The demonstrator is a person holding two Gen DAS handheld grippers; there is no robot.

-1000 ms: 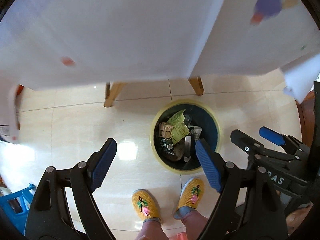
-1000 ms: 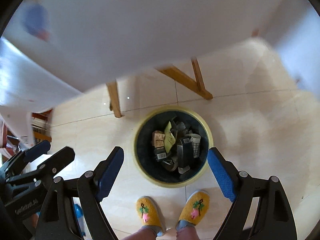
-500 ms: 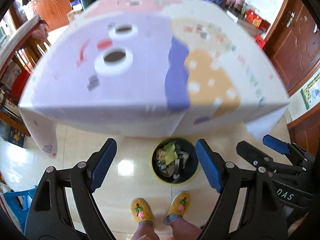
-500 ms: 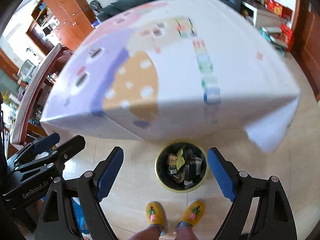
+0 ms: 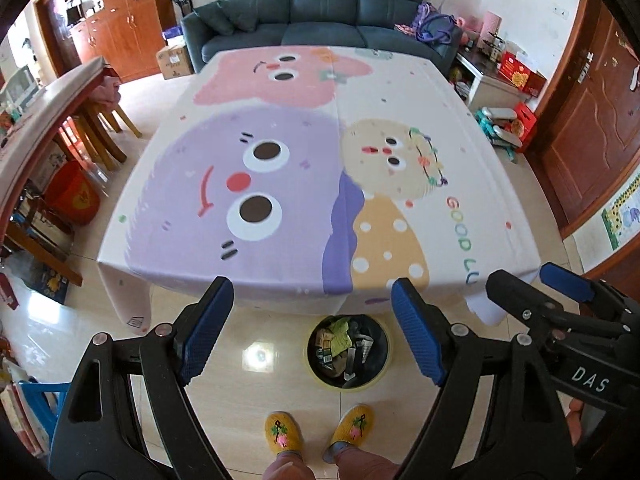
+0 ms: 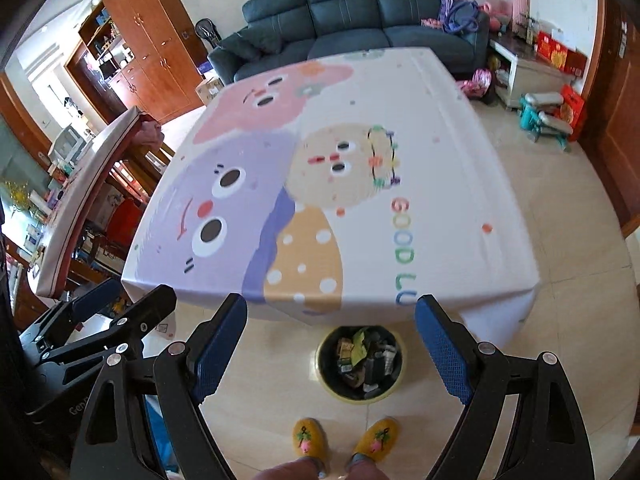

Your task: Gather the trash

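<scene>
A round bin [image 5: 347, 354] [image 6: 362, 364] with a yellow rim stands on the tiled floor at the table's near edge, filled with wrappers and crumpled packets. My left gripper [image 5: 312, 330] is held high above the floor, open, with nothing between its blue pads. My right gripper [image 6: 332, 346] is also open and holds nothing; it shows at the right of the left wrist view, right gripper [image 5: 538, 292]. The table [image 5: 304, 168] [image 6: 360, 200] carries a cartoon-printed cloth with no trash showing on it.
A person's feet in yellow slippers [image 5: 320, 430] [image 6: 346, 440] stand just before the bin. A dark sofa [image 5: 320, 8] sits behind the table. Wooden chairs and a red bucket [image 5: 72, 196] are at the left, boxes and a small stool [image 6: 544, 118] at the right.
Both grippers have risen from close above the bin to well above table height. The view has tilted up, so the whole tabletop and room now show. Both stay open.
</scene>
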